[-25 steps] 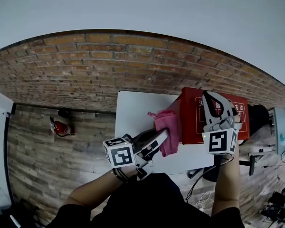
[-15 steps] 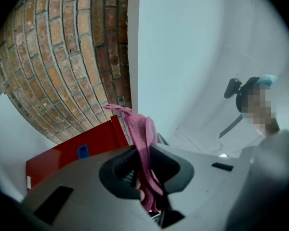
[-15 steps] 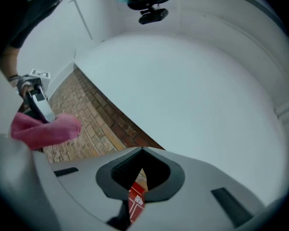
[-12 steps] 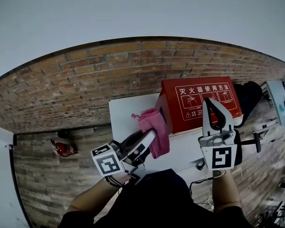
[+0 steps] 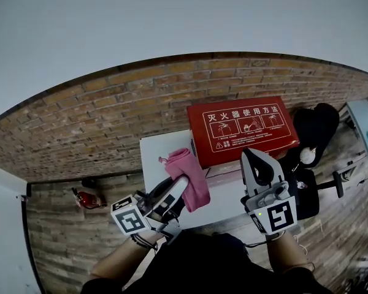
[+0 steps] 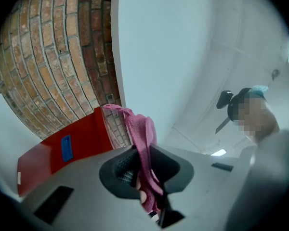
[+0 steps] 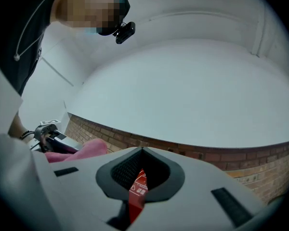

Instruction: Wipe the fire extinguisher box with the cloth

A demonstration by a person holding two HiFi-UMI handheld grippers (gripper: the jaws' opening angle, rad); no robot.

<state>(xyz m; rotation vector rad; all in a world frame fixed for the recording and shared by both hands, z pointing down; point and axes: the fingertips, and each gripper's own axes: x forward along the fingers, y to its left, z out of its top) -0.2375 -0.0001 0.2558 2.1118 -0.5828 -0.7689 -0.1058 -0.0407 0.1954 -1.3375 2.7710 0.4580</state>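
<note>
Fire extinguisher box (image 5: 242, 127), red w/ white printed instructions on its upper face, sits at the far right of the white table (image 5: 154, 152), up against the brick wall (image 5: 110, 121). The pink cloth (image 5: 189, 173) is just left of the box's near-left corner, lifted off the table and hanging in folds; can't tell whether it touches the box.

Left hand-held gripper (image 5: 183, 184) comes in from the near left. Its jaws are clamped on the cloth at a narrow gap, and fabric bunches out above and below the pads. Right hand-held gripper (image 5: 253, 155) hovers near of the box's right half, pointing at it. Its jaw tips are together w/ nothing gripped; in the right gripper view only a sliver of the red box shows through the slit behind the tips.

A small red extinguisher (image 5: 86, 199) lies on the wood floor well to the left of the table. A black chair (image 5: 316, 127) sits to the right of the box.
</note>
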